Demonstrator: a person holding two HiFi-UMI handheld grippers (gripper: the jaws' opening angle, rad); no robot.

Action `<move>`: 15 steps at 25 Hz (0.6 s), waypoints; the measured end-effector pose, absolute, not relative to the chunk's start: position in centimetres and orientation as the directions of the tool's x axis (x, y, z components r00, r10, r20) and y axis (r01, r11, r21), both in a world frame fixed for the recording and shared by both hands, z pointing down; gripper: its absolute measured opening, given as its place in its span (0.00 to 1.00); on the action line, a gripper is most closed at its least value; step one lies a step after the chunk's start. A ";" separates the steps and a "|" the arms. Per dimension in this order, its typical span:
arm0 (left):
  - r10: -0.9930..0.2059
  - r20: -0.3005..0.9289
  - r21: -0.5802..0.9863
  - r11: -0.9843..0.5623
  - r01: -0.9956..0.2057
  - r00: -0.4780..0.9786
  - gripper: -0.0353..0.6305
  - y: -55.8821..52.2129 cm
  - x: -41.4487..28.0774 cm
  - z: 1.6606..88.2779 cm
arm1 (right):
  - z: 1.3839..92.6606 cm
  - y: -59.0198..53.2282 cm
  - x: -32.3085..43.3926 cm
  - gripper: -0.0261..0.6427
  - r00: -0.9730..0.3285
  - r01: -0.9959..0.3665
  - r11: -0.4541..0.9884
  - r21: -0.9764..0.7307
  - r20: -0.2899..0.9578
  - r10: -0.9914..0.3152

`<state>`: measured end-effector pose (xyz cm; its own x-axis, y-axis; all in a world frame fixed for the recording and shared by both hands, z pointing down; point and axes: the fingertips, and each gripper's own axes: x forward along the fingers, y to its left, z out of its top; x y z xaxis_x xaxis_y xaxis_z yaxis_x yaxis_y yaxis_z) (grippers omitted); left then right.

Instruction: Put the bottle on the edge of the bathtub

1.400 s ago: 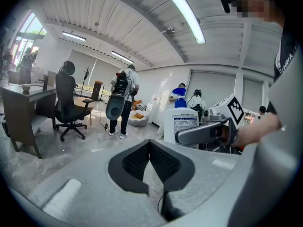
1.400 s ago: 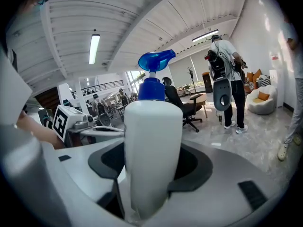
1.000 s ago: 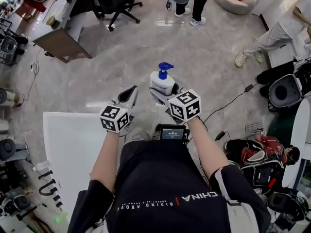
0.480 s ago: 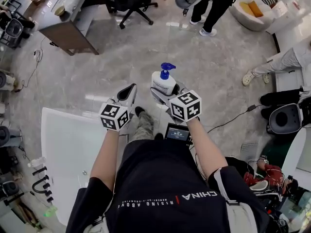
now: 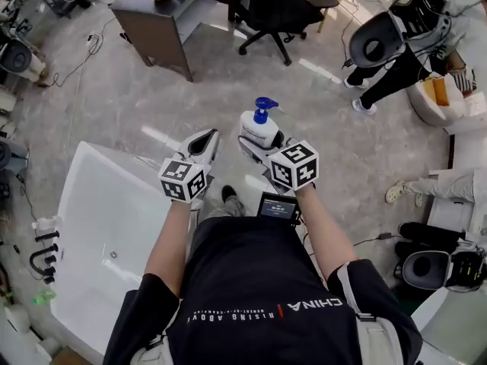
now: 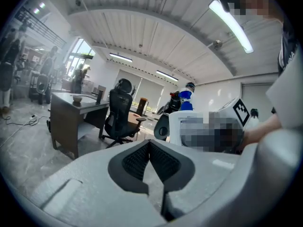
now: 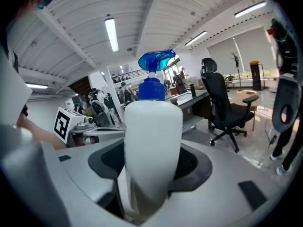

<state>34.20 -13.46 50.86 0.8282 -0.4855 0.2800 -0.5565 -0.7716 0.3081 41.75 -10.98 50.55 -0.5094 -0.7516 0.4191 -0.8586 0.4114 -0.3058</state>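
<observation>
Grey stone floor (image 5: 137,90) fills most of the head view. White bathtub (image 5: 99,211) sits lower left, its near rim running diagonally toward frame centre. The person's dark shirt (image 5: 259,295) takes the bottom centre, both forearms reaching up the frame. Dark desk (image 5: 163,14) upper left, black office chair (image 5: 278,6) top centre.

Right gripper (image 5: 262,144), centre frame: jaws stand wide, pads pinching the white bottle (image 5: 257,131) by its body. In the right gripper view the bottle (image 7: 152,145) stands upright between the pads, blue pump head (image 7: 156,60) on top. The bottle is in the air over the floor, right of the tub's rim, not touching it.

Left gripper (image 5: 202,144), just left of the bottle: pads pressed together (image 6: 150,157), nothing between them.
</observation>
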 end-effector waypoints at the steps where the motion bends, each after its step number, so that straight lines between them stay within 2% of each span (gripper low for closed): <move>1: -0.509 0.274 0.311 -0.756 -0.576 0.816 0.07 -14.9 33.2 50.6 | 50.3 -12.6 40.8 0.45 -0.528 -0.849 0.434 -0.302 0.419 -0.739; 7: -0.635 0.267 0.311 -0.655 -0.689 0.725 0.07 -21.4 27.0 50.5 | 49.7 -19.8 34.6 0.45 -0.659 -0.751 0.579 -0.317 0.408 -0.632; 15: -0.747 0.246 0.369 -0.517 -0.772 0.617 0.07 -27.3 19.5 50.9 | 50.8 -28.1 28.0 0.45 -0.776 -0.628 0.667 -0.401 0.379 -0.504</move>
